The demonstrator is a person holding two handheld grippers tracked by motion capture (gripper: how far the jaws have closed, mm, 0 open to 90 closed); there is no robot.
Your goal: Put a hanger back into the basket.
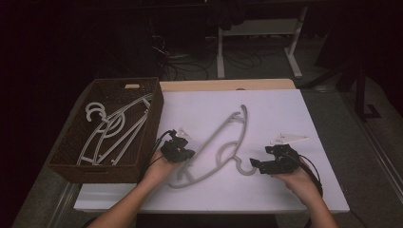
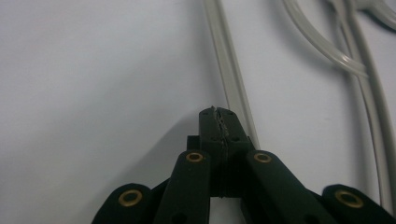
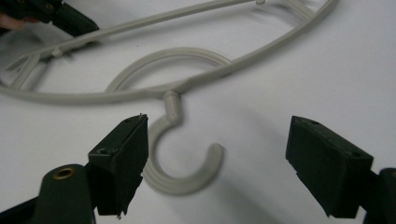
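Grey plastic hanger (image 1: pixel 223 142) lies on the white table (image 1: pixel 285 114). The left gripper (image 1: pixel 183 154), fingers pressed together, sits at its nine o'clock bar. The right gripper (image 3: pixel 217 163), fingers spread, flanks the hook (image 3: pixel 182 158) at five o'clock.

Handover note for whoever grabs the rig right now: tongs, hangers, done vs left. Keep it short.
Left tongs: shut, tips beside the straight bar of the loose hanger on the white table; whether they pinch it is hard to tell.
Right tongs: open, jaws on either side of that hanger's hook, not touching it.
Basket at the table's left already holds several hangers.
Likely left: grip the loose hanger and move it into the basket, if the job is collecting hangers.
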